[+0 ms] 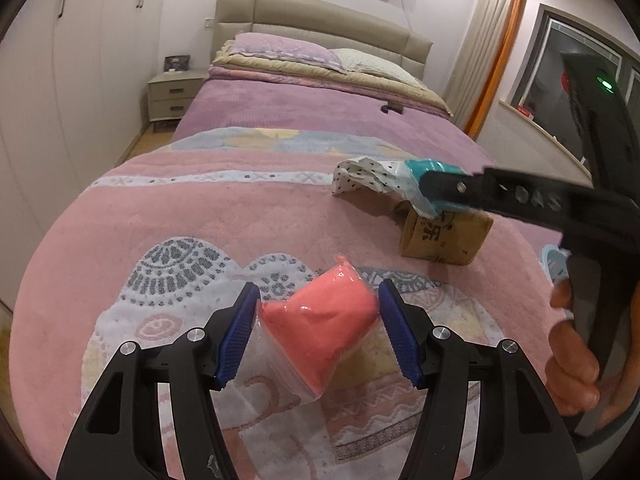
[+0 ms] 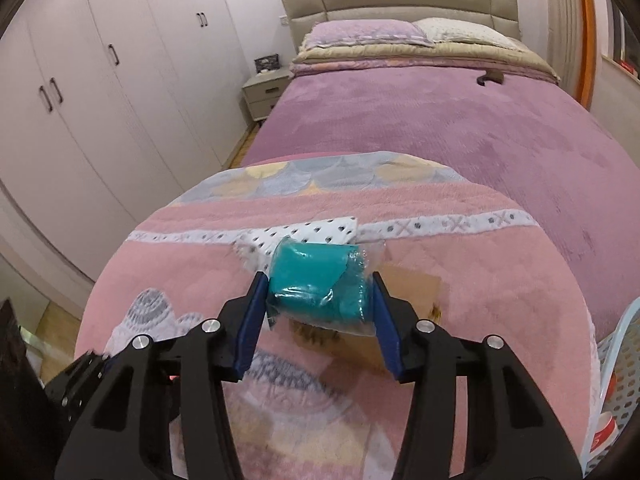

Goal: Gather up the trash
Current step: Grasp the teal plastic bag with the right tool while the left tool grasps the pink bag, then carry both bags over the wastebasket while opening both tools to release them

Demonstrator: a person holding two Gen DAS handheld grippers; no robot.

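My left gripper (image 1: 318, 300) is shut on a pink packet in clear plastic (image 1: 320, 328), held just above the pink blanket (image 1: 160, 208). My right gripper (image 2: 318, 284) is shut on a teal packet in clear plastic (image 2: 316, 280); in the left wrist view the teal packet (image 1: 424, 184) hangs above a brown paper package (image 1: 444, 236). A white spotted wrapper (image 1: 360, 176) lies on the blanket just behind; it also shows in the right wrist view (image 2: 312, 232). The brown package (image 2: 408, 284) sits under the right gripper.
A light blue perforated basket (image 2: 616, 360) stands at the bed's right edge, with a red and white item inside. A dark object (image 1: 392, 109) lies on the purple bedspread further up. Pillows, headboard, nightstand (image 1: 172, 96) and wardrobes are beyond.
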